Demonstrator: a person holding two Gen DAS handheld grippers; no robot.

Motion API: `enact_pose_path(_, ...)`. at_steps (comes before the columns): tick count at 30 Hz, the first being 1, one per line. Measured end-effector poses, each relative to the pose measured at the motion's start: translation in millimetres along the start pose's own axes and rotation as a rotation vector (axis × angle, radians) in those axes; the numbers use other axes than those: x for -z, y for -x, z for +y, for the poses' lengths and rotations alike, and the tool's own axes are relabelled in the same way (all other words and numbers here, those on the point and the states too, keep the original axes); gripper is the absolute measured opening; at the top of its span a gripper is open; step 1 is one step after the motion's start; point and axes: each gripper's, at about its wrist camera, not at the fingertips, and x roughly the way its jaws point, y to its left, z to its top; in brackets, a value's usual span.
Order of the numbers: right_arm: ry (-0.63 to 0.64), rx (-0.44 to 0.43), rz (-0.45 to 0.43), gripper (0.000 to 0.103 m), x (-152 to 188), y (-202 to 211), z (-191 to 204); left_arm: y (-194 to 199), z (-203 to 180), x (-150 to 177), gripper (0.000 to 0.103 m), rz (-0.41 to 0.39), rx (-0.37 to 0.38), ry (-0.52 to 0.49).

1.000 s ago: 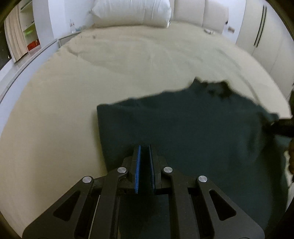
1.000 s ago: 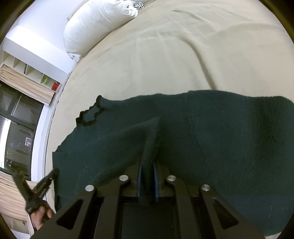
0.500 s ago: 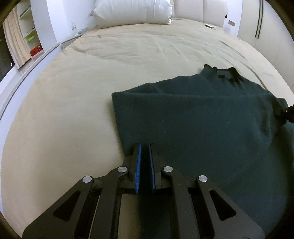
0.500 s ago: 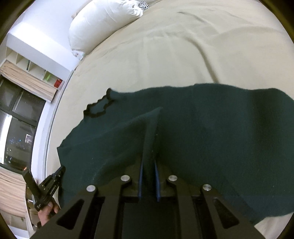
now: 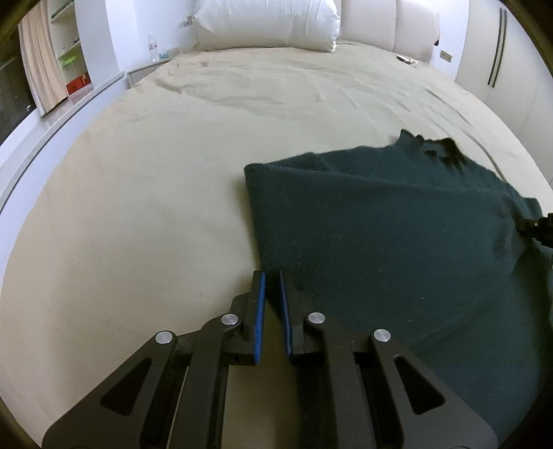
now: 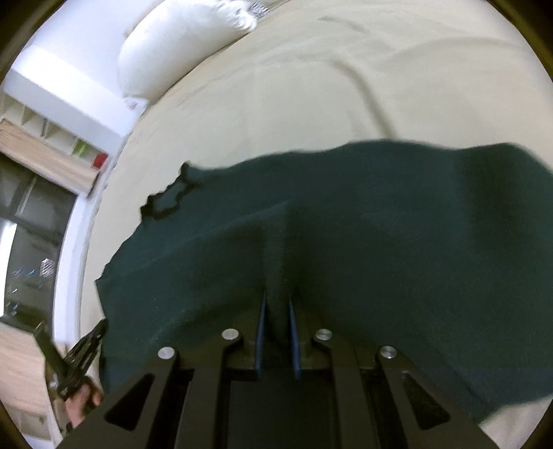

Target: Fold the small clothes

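A dark green knit sweater [image 5: 397,221] lies on the beige bed, its scalloped collar [image 5: 439,152] at the far side. My left gripper [image 5: 271,276] is slightly open and empty, just off the sweater's near left corner. My right gripper [image 6: 276,297] is shut on a raised fold of the sweater [image 6: 345,221]. The right gripper's tip shows at the right edge of the left wrist view [image 5: 535,224]. The left gripper shows at the lower left of the right wrist view [image 6: 79,355].
The beige bed [image 5: 172,172] spreads wide to the left and beyond the sweater. A white pillow [image 5: 266,24] lies at the headboard. A window ledge [image 5: 52,121] runs along the left. Wardrobe doors [image 5: 497,45] stand at the right.
My left gripper let go of the sweater, opened a little and drew back left off its corner. The right gripper keeps its hold and has moved the fold slightly.
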Motion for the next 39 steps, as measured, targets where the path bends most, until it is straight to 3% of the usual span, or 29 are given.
enact_pose_path(2,-0.012,0.041,-0.086,0.022,-2,22,1,18,-4,-5,0.010,-0.044,-0.036,-0.007)
enact_pose_path(5,0.042,-0.083,-0.162,0.024,-6,40,24,53,-31,-17,0.010,-0.168,-0.063,-0.082)
enact_pose_path(6,0.070,-0.144,-0.151,0.034,-6,37,36,57,-42,-22,0.010,-0.186,-0.057,-0.108)
enact_pose_path(7,0.089,-0.202,-0.127,0.051,-5,30,45,55,-48,-25,0.010,-0.182,-0.052,-0.122)
enact_pose_path(9,0.101,-0.277,-0.087,0.065,-2,8,55,39,-56,-31,0.010,-0.144,-0.037,-0.127)
enact_pose_path(11,0.085,-0.264,-0.044,0.065,-1,-18,49,10,-57,-30,0.010,-0.068,-0.038,-0.118)
enact_pose_path(12,0.034,-0.223,-0.025,0.064,0,-31,35,-8,-54,-26,0.010,-0.015,-0.036,-0.101)
enact_pose_path(13,-0.008,-0.256,-0.038,0.048,1,-33,22,-24,-43,-19,0.010,0.021,0.006,-0.056)
enact_pose_path(14,-0.069,-0.317,-0.053,0.041,1,-29,1,-24,-38,-17,0.011,-0.002,0.030,-0.039)
enact_pose_path(16,-0.149,-0.336,-0.081,0.035,2,-15,-30,-22,-33,-16,0.011,-0.014,0.046,-0.017)
enact_pose_path(18,-0.201,-0.235,-0.169,0.043,8,20,-63,-21,-33,-18,0.011,-0.009,0.045,-0.014)
enact_pose_path(20,-0.263,-0.228,-0.285,0.054,24,65,-106,-11,-31,-20,0.011,-0.023,0.061,0.025)
enact_pose_path(22,-0.348,-0.175,-0.378,0.070,42,102,-147,9,-29,-20,0.011,-0.081,0.116,0.068)
enact_pose_path(25,-0.543,-0.118,-0.498,0.072,78,160,-228,36,-41,-21,0.012,-0.135,0.168,0.063)
enact_pose_path(28,-0.689,-0.069,-0.536,0.072,107,190,-286,72,-45,-22,0.012,-0.220,0.254,0.067)
enact_pose_path(32,-0.777,-0.049,-0.548,0.072,131,206,-331,110,-23,-30,0.012,-0.296,0.272,0.168)
enact_pose_path(34,-0.784,-0.080,-0.556,0.071,135,205,-341,125,-7,-33,0.018,-0.311,0.256,0.229)
enact_pose_path(35,-0.782,-0.092,-0.555,0.071,137,204,-343,131,0,-34,0.033,-0.314,0.247,0.247)
enact_pose_path(36,-0.774,-0.093,-0.554,0.071,137,203,-343,135,3,-35,0.065,-0.316,0.238,0.257)
enact_pose_path(38,-0.748,-0.086,-0.554,0.073,135,202,-342,143,8,-34,0.088,-0.347,0.202,0.280)
enact_pose_path(39,-0.743,-0.088,-0.554,0.075,132,207,-350,149,8,-33,0.088,-0.368,0.198,0.275)
